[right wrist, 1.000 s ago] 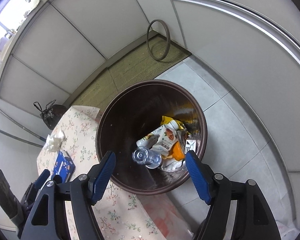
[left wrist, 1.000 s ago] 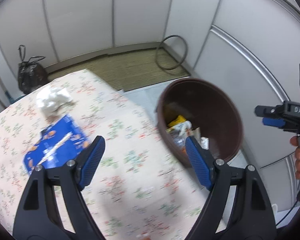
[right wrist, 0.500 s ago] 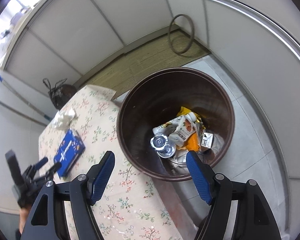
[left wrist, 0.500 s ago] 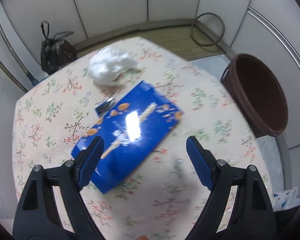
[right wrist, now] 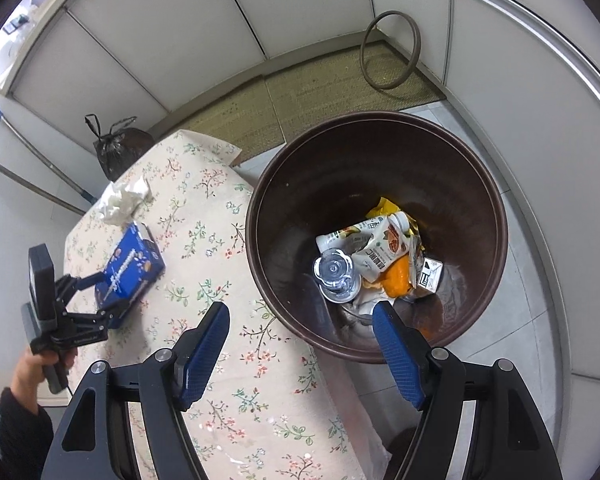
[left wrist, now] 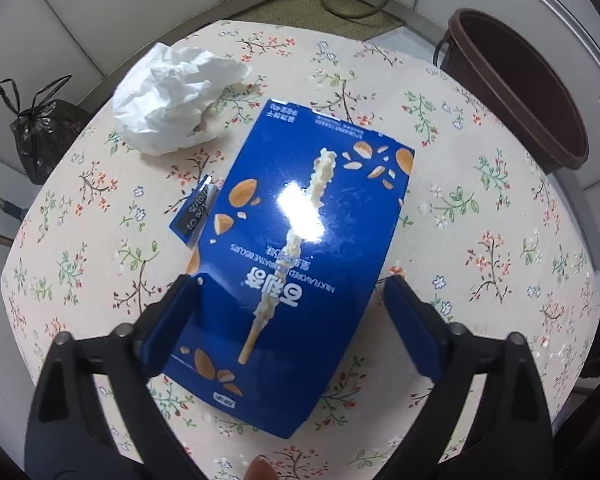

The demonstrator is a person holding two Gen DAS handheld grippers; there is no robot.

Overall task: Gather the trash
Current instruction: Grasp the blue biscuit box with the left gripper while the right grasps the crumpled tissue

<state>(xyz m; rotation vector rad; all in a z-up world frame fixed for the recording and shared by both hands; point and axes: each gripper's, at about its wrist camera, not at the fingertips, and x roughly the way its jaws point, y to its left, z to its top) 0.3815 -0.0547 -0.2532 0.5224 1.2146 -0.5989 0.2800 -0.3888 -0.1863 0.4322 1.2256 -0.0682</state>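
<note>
Left jaws: spread wide on the left gripper (left wrist: 288, 308), straddling the near end of the blue biscuit box (left wrist: 300, 240), nothing clamped; contact between pads and box sides cannot be told.
Right jaws: spread wide on the right gripper (right wrist: 300, 344), empty, poised over the near rim of the brown trash bin (right wrist: 496, 216).
Biscuit box: flat on the floral tablecloth (left wrist: 480, 220), printed face up with glare across it, open flap (left wrist: 194, 212) sticking out on its left side.
Tissue: crumpled white tissue (left wrist: 176, 100) on the cloth just beyond the box's far-left corner, apart from it.
Surface: small table under a cream cloth printed with flower sprigs; bin standing on the floor against the table's right edge.
Room: pale panelled walls, grey tiled floor, woven green mat (right wrist: 300, 96) along the far wall.
Change: box half a second ago lying well ahead of the left fingers, now between them and filling the view; right gripper nearly unmoved over the bin.
Bin contents: clear plastic bottle (right wrist: 336, 276), drink carton (right wrist: 384, 244), yellow and orange wrappers, small white box.
Around: knotted black rubbish bag (left wrist: 40, 132) on the floor past the table; brown hoop (right wrist: 390, 56) leaning in the wall corner; blue-tipped mop handle (right wrist: 32, 152) at the left wall.
Obstruction: none seen between the left fingers and the box.
</note>
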